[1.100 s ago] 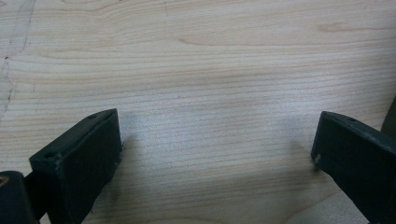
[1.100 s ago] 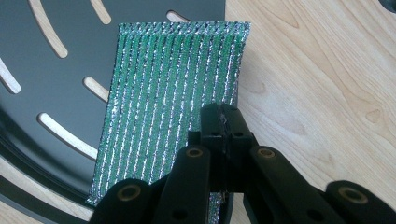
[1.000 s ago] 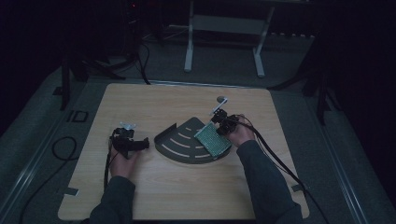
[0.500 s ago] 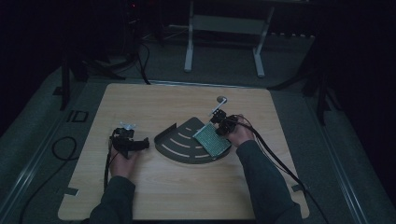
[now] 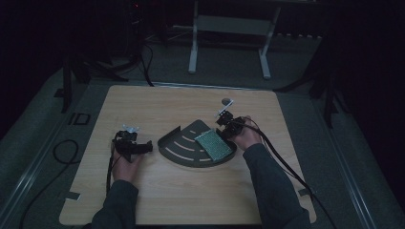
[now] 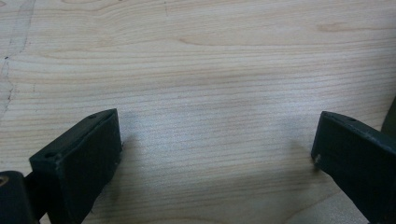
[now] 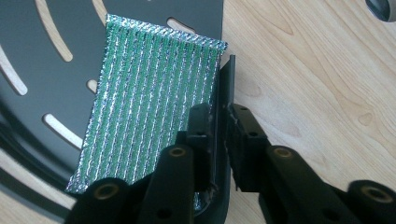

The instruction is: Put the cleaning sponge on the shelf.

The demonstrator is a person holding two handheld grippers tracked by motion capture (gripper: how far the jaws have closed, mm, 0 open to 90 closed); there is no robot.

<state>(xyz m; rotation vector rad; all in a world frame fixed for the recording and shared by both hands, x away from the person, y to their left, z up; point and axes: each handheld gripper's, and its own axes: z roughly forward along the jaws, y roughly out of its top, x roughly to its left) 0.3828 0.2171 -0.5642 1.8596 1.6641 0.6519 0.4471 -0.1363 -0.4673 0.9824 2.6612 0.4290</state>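
Observation:
A dark fan-shaped slotted tray (image 5: 179,149) lies mid-table, and a green, silver-striped sponge (image 5: 214,146) rests on its right part. My right gripper (image 5: 225,131) is at the tray's right edge. In the right gripper view its jaws have just been opening and straddle the tray's upright rim (image 7: 227,84) with a thin gap, so the right gripper (image 7: 222,128) grips nothing. The sponge (image 7: 149,102) lies on the tray floor (image 7: 196,14) just left of those jaws. My left gripper (image 5: 144,148) rests on the table left of the tray, and in its own view the left gripper (image 6: 215,144) is wide open over bare wood (image 6: 210,70).
A small silvery round fitting (image 5: 228,102) sits on the table beyond the right gripper, and also shows as a round fitting (image 7: 385,7) in the right gripper view. Cables trail from both grippers toward the table's near edge. A white metal stand (image 5: 229,28) is on the floor behind the table.

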